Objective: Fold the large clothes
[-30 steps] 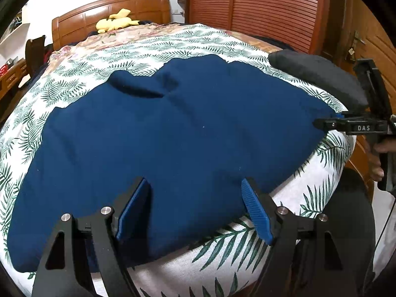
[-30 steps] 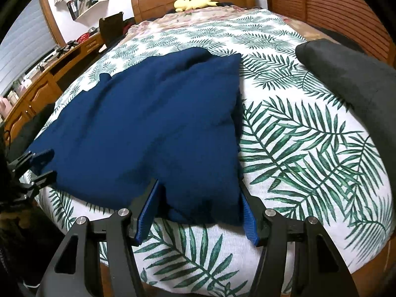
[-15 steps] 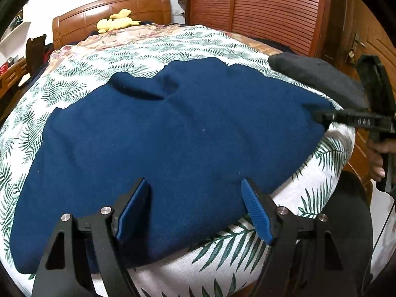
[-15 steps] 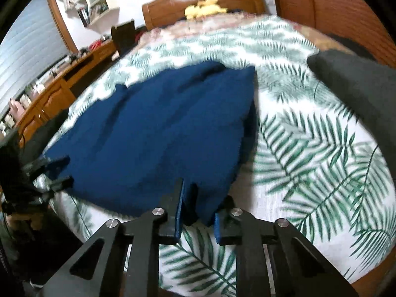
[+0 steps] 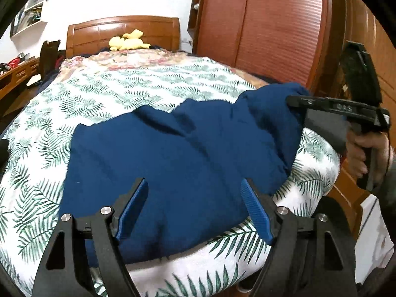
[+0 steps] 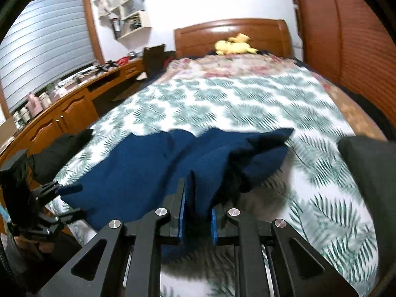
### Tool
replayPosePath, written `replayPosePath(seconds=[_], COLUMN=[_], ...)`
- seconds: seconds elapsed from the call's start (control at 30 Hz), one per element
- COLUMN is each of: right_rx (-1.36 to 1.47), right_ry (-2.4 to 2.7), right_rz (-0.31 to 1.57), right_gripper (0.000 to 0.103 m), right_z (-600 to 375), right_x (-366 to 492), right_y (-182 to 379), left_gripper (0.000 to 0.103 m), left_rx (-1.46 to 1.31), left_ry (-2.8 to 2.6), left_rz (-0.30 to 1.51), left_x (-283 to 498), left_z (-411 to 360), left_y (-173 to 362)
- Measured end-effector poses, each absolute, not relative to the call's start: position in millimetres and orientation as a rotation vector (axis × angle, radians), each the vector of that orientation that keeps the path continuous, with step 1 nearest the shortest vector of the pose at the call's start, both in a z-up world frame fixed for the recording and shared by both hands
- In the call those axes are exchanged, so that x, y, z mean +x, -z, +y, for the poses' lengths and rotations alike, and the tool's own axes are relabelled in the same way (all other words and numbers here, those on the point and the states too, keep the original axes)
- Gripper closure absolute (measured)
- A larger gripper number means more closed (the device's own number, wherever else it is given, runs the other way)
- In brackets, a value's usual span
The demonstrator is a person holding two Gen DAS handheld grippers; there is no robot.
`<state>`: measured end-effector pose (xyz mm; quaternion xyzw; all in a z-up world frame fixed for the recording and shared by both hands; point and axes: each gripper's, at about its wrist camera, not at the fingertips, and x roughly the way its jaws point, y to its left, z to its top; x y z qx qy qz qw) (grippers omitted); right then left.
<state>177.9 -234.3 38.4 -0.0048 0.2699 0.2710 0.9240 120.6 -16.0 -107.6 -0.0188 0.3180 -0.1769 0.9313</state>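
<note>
A large navy blue garment point(image 5: 178, 163) lies on the palm-leaf bedspread point(image 5: 118, 91) at the foot of the bed. My left gripper point(image 5: 195, 195) is open, its blue pads hovering over the garment's near edge. My right gripper point(image 6: 198, 198) is shut on the garment's right corner point(image 6: 205, 173) and lifts it off the bed. In the left wrist view the right gripper point(image 5: 292, 99) holds the raised corner at the right. The left gripper point(image 6: 66, 190) shows at the garment's left edge in the right wrist view.
A dark grey folded cloth point(image 6: 371, 168) lies on the bed's right side. A yellow plush toy point(image 5: 128, 40) sits by the wooden headboard point(image 5: 123, 31). A wooden desk point(image 6: 64, 104) runs along the left. A wooden wardrobe point(image 5: 272, 24) stands on the right.
The right gripper closed on the garment's right corner and lifted it up and inward, bunching the cloth. The left gripper stayed open and rose slightly.
</note>
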Motion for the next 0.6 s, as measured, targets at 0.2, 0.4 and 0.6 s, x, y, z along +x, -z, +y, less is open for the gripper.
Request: replayPosePath(seconds=[0.2,0.4,0.6], right_rx=[-0.101,-0.102,-0.149], right_ry=[-0.659,-0.831,-0.882], right_rz=[0.496,0.466,0.562], right_gripper=[0.088,0.088,0.081], right_z=[-161.8,-88.8,-41.0], right_x=[183.9,192.1,217.6], right_y=[-64.9,-75.4,-51.2], left_gripper=[0.025,0.025,0.025], left_rx=[-0.058,-0.084,-0.091], left_ry=[0.327,0.273,0.256], left_rz=[0.619,0.633,0.638], left_x=[106.0,102.9,101.4], left_z=[12.7,34.7,40.7], left_y=[102.7,109.5,112.6])
